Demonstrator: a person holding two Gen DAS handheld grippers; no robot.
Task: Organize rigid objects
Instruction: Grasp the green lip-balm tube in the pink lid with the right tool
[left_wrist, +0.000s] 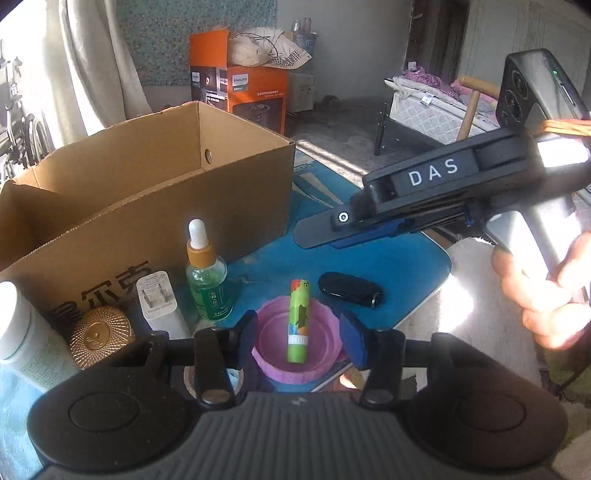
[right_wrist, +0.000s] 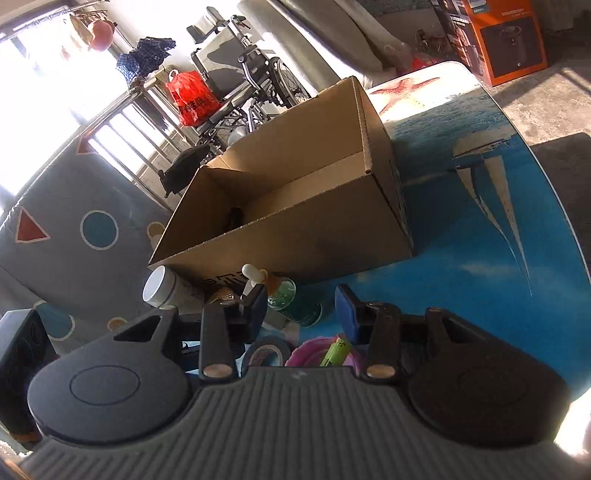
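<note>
Two hand-held grippers hover over the blue counter (left_wrist: 406, 266), both with jaws apart and nothing between them. From left: white jar (left_wrist: 14, 325), gold lid (left_wrist: 99, 332), white charger (left_wrist: 159, 302), dropper bottle (left_wrist: 207, 273), pink bowl (left_wrist: 295, 343) holding a green tube (left_wrist: 298, 321), black key fob (left_wrist: 349, 290). Behind stands an open cardboard box (left_wrist: 155, 206), perhaps holding one dark item. Left hand-held gripper (left_wrist: 299, 339) brackets the bowl; right hand-held gripper (right_wrist: 303, 310) sits near the bottle.
</note>
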